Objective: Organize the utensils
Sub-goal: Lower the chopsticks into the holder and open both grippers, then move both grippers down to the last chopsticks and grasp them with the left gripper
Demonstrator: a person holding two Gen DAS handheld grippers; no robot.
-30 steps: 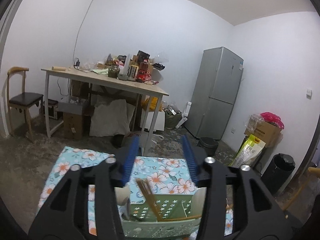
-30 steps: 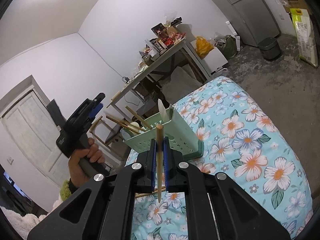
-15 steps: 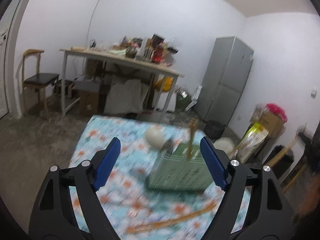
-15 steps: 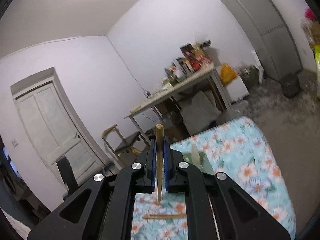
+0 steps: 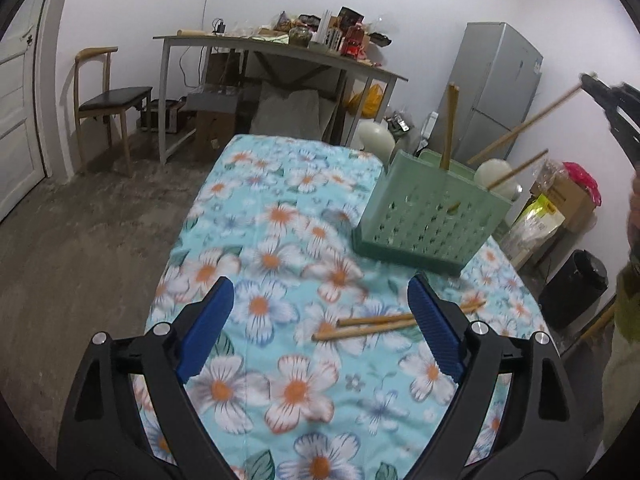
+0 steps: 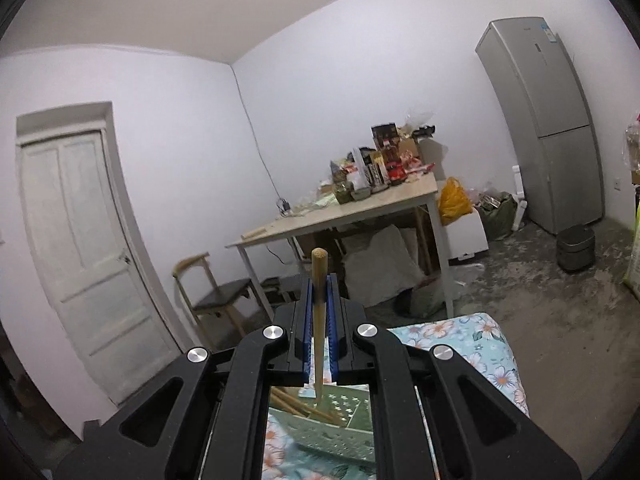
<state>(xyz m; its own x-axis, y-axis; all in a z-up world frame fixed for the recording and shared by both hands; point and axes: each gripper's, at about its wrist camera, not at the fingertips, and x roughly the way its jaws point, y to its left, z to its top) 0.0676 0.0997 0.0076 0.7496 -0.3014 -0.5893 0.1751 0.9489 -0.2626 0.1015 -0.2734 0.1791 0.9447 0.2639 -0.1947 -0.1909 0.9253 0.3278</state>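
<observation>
**A:** so what's each hand doing right now?

**B:** The left claw (image 5: 320,320) is hanging over the flowered tabletop (image 5: 280,216) with its blue pads spread wide. It's just been opening up, and nothing is pinched between them. Two loose chopsticks (image 5: 372,326) are lying flat on the cloth just ahead of it, side by side and touching, long axis running roughly left to right across the view, with the right end climbing a bit toward the far side. Their right ends are passing behind the right pad, so I can't tell whether anything is touching there.

**A:** and the other one?

**B:** The right claw (image 6: 319,292) is clamping a single chopstick (image 6: 319,320) between its pads. In its own camera the stick is standing nearly straight up and down, blunt round end on top, thin end aiming down at the green basket (image 5: 432,216).

**A:** where's the basket sitting?

**B:** On the tabletop, toward the far right of the cloth, upright on a darker green tray. Chopsticks are already poking out of it: one is standing almost vertical near the front wall, another is leaning out to the upper right. A couple of pale rounded spoon heads are showing behind the rim too.
</observation>
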